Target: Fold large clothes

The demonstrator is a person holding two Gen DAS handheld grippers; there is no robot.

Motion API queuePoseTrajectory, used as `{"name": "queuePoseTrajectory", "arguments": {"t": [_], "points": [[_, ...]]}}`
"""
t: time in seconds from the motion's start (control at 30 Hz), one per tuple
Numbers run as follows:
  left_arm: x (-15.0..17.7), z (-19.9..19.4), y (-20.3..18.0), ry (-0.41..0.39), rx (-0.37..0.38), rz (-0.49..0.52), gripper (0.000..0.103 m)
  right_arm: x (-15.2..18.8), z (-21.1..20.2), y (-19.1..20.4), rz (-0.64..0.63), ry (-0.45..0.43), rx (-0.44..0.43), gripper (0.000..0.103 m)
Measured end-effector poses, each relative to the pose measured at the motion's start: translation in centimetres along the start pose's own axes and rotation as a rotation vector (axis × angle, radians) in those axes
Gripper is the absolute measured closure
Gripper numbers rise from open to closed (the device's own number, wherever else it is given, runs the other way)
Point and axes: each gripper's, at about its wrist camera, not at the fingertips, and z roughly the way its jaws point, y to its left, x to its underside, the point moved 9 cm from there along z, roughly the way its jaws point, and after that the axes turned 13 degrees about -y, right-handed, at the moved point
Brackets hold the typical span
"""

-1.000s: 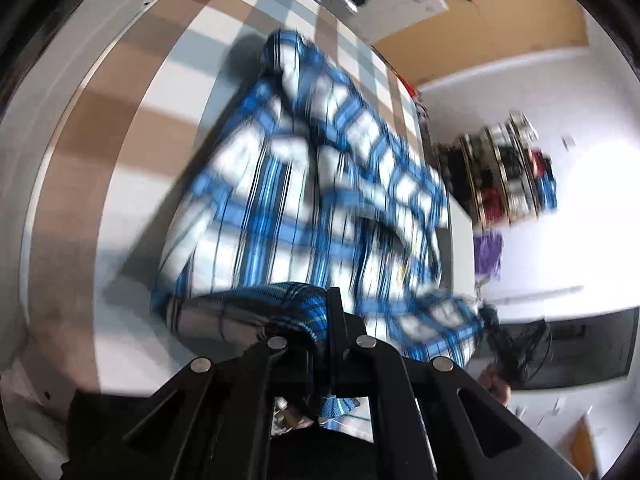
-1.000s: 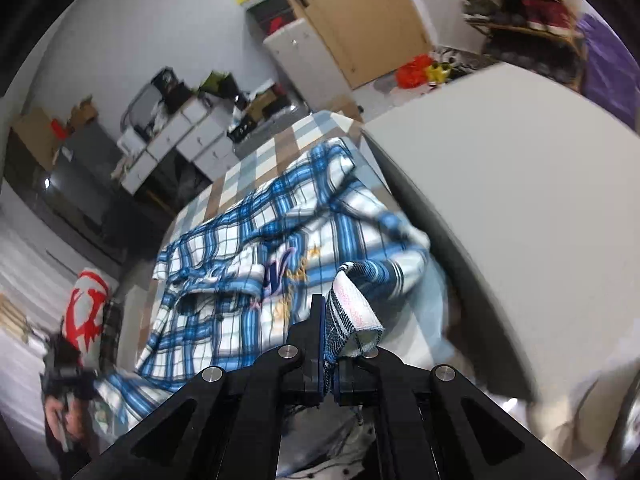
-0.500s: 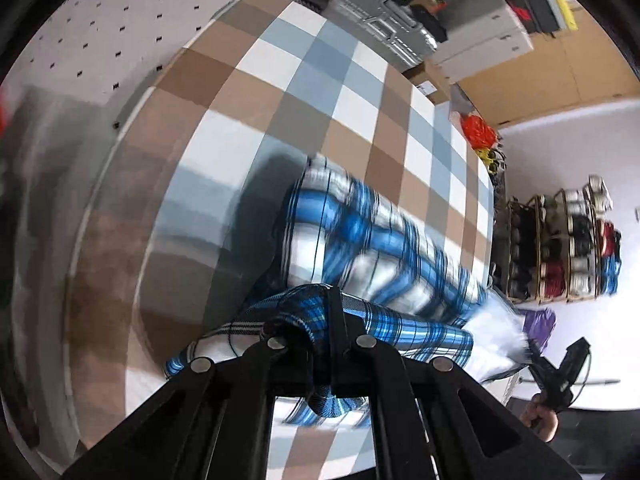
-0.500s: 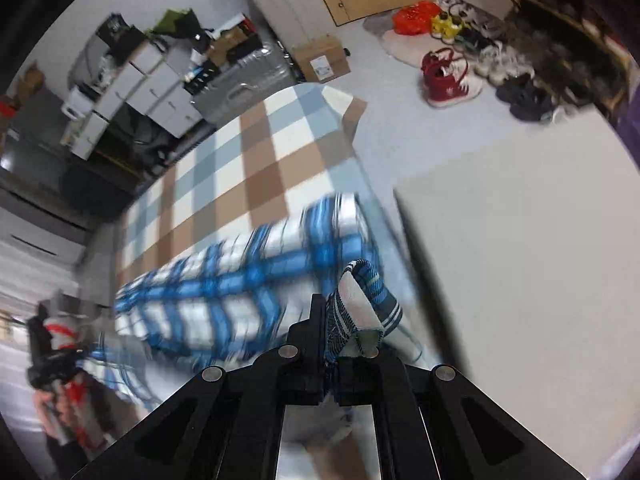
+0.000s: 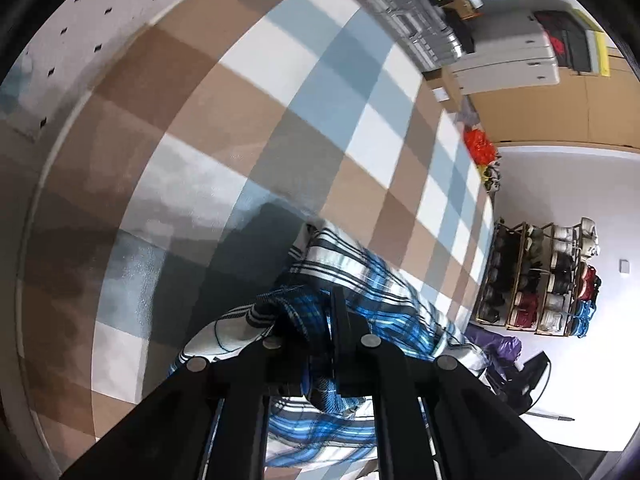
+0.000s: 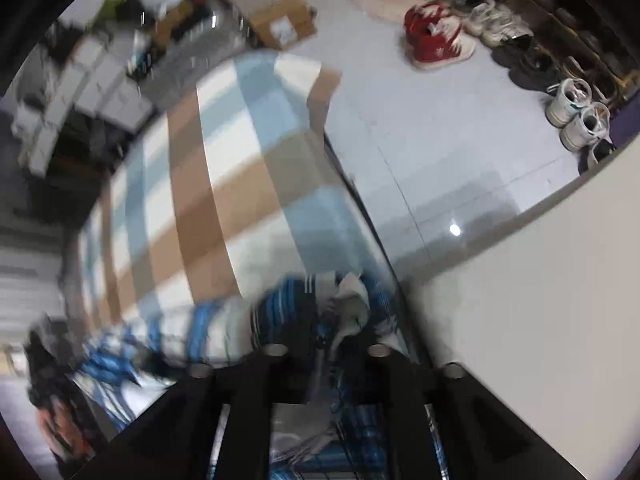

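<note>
The left gripper (image 5: 320,332) pinches the shirt (image 5: 372,292) edge; the right gripper (image 6: 324,344) fingers, just opening, straddle its near-right corner on the table (image 5: 256,128).

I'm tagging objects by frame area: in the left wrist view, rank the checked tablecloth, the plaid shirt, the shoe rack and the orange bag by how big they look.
1. Checked tablecloth, most of the frame.
2. Plaid shirt, partly hidden by the tongs.
3. Shoe rack; it stands farther off, so true size is unsure.
4. Orange bag, smallest.
</note>
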Motion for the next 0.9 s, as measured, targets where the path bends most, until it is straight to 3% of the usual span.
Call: {"name": "queuePoseTrajectory", "arguments": {"t": [0.03,0.07,0.13,0.17,0.2,0.3,0.4,0.57,0.7,0.9], "points": [[0.1,-0.6,-0.4,-0.008,0.013,0.005,0.098,-0.7,-1.1,-0.1,0.019,-0.048,-0.017,0.039],[0.4,-1.2,-0.9,-0.016,0.027,0.01,0.09,-1.3,-2.2,-0.2,0.032,-0.096,-0.028,0.034],[0.4,-2.7,-1.7,-0.037,0.056,0.018,0.056,-1.5,-4.7,0.3,0.027,-0.152,-0.066,0.034],[0.1,-3.6,-1.8,-0.056,0.068,0.017,0.028,-1.1,-5.5,0.7,0.006,-0.154,-0.085,0.032],[0.1,-4.6,-2.3,-0.084,0.085,0.022,0.02,-0.3,-6.6,1.4,-0.041,-0.156,-0.105,0.03],[0.3,-6.7,-3.0,-0.112,0.091,0.065,0.02,3.5,-8.7,3.3,-0.266,-0.148,-0.079,0.021],[1.7,-7.6,-2.9,-0.115,0.072,0.078,0.02,9.0,-9.3,4.9,-0.488,-0.107,-0.048,0.021],[8.7,-4.8,-3.3,0.049,0.084,0.179,0.02,15.8,-7.8,6.6,-0.722,-0.035,-0.04,0.021],[14.2,-1.4,-3.0,0.164,0.012,0.324,0.02,17.6,-5.2,7.4,-0.769,-0.013,-0.024,0.021],[15.1,2.9,-4.8,0.175,-0.009,0.387,0.02,18.0,-1.2,8.7,-0.773,0.029,-0.011,0.021]]}}
